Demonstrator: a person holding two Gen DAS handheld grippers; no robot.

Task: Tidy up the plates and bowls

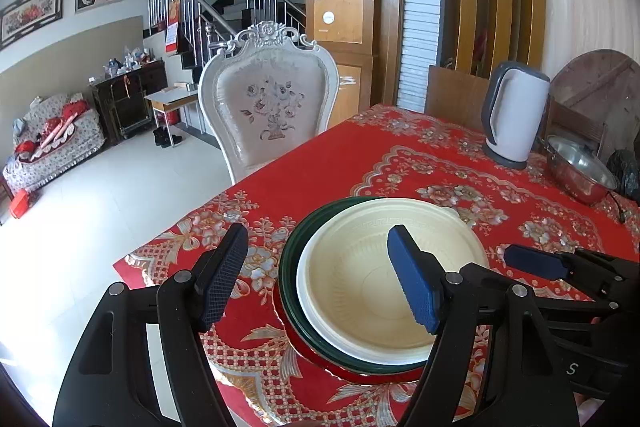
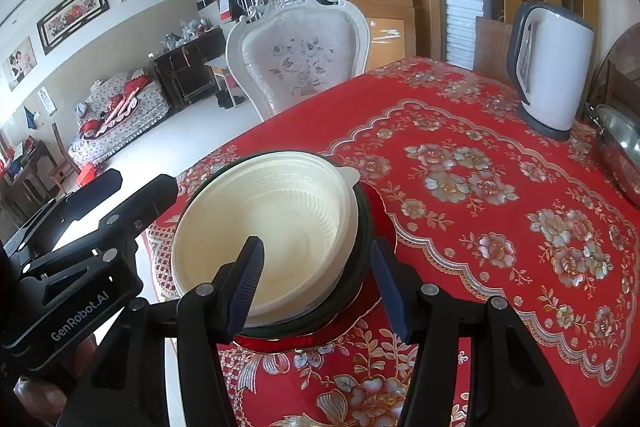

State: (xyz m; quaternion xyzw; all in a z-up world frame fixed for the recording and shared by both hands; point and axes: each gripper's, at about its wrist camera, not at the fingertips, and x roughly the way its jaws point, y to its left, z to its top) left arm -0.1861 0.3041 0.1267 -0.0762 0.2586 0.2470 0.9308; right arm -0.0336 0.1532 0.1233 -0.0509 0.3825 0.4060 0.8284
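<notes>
A cream bowl (image 1: pixel 372 287) (image 2: pixel 272 227) sits on top of a stack: under it a white plate (image 1: pixel 320 327), then a dark green plate (image 1: pixel 292 267) (image 2: pixel 360 259), then a red plate (image 1: pixel 320 363) (image 2: pixel 352 319). The stack stands near the table's left edge on a red floral tablecloth (image 2: pixel 480 227). My left gripper (image 1: pixel 320 279) is open just above the stack's near rim, one pad over the bowl and the other over the cloth. My right gripper (image 2: pixel 316 283) is open astride the stack's near right rim, pads apart from it. Nothing is held.
A white and grey kettle (image 1: pixel 516 111) (image 2: pixel 554 67) and a steel bowl (image 1: pixel 580 167) (image 2: pixel 620 147) stand at the far right. A white carved chair (image 1: pixel 268 99) (image 2: pixel 300 51) is behind the table's far left edge. The floor drops off left of the stack.
</notes>
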